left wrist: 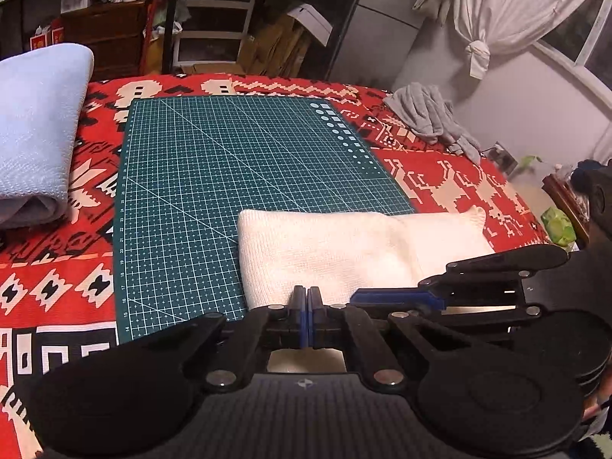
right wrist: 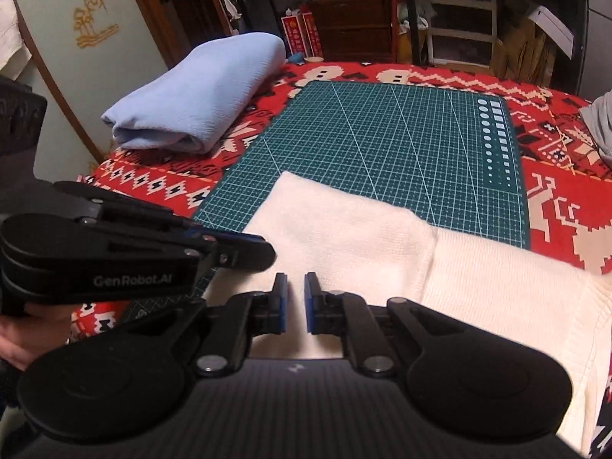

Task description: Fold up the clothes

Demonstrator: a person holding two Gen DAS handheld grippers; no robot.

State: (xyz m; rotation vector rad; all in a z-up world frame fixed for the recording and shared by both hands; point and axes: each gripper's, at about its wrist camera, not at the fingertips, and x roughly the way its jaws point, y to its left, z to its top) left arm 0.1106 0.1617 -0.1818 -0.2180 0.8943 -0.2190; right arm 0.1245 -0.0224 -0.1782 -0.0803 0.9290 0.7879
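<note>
The white knitted garment (left wrist: 344,252) lies folded into a long band across the near edge of the green cutting mat (left wrist: 237,176), its right part running off the mat onto the red patterned cloth (left wrist: 451,176) that covers the table. Both tools hang right over its near side, angled down at it.

The left gripper (left wrist: 308,298) sits above the garment's near left part, with its two blue-edged fingers pressed flat together so no gap shows; no fabric is visible between the tips, though the spot where they meet the knit is low in the left wrist view and hard to read. In the right wrist view the same tool reaches in from the left, its tip over the garment's left end (right wrist: 260,252).

The right gripper (right wrist: 295,287) hovers over the middle of the white band, just beside the left one. Its jaws stand narrow, with a slim gap through which the white knit shows beneath; the pads grip nothing. A hand (right wrist: 15,340) shows at the lower left edge of that view, under the left tool.

Well apart from all this, a folded light-blue blanket (right wrist: 199,95) rests on the cloth left of the mat, and a crumpled grey garment (left wrist: 432,114) lies at the far right corner.
</note>
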